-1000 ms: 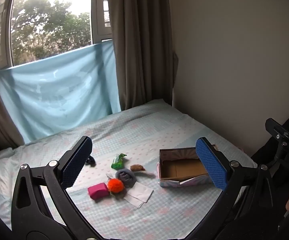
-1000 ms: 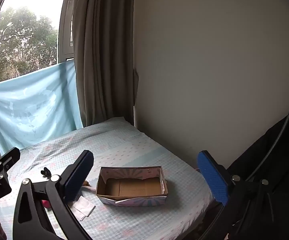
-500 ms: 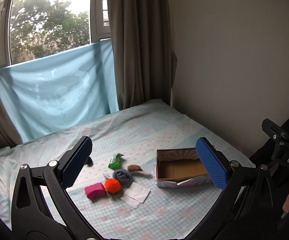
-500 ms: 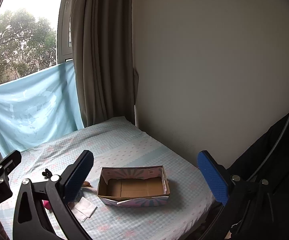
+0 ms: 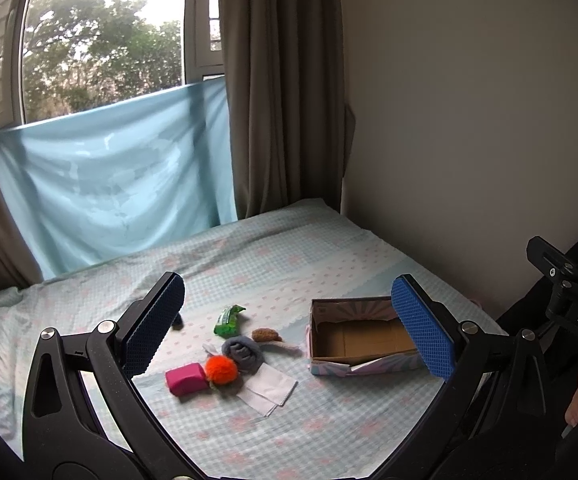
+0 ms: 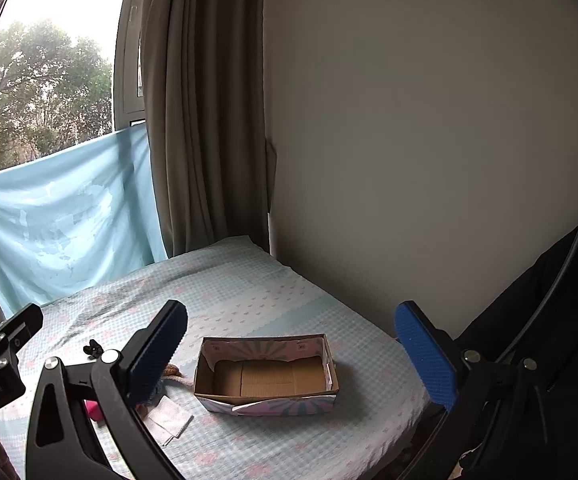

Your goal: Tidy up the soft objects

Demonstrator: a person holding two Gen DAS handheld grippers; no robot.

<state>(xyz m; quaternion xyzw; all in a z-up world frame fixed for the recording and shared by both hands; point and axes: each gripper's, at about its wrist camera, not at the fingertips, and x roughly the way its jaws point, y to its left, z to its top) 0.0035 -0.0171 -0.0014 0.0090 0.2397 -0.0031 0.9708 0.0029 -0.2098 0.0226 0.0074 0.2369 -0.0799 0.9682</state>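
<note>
Now, both of my grippers hang above the bed (image 5: 329,264) with nothing in them: the left gripper (image 5: 289,328) has its jaws spread wide, and the right gripper (image 6: 301,356) stands just as wide apart.

The soft things lie in a loose cluster at lower centre of the left view, well apart from my pads. The cardboard box (image 5: 363,338) sits to their right, open-topped and, as far as I can see, bare inside.

I judge the step in hand to be the first reach. I would take an outlying piece first, coming down from above with the jaws straddling it, and close only enough to hold, since these will squash.

- The orange pompom (image 5: 221,369) is round and fuzzy; it touches the pink block (image 5: 185,378) and the grey rolled sock (image 5: 243,353), so a careless pinch may drag a neighbour along.
- The pink block looks spongy with rounded corners.
- The white folded cloth (image 5: 271,390) lies flat and thin, partly under the sock; I would leave it till last and pinch an edge.
- The green crinkly packet (image 5: 228,319) looks slick, the small brown tuft (image 5: 266,335) shaggy.

The box walls look thin, with a torn front lip, so I should release from above, not push against them.
</note>
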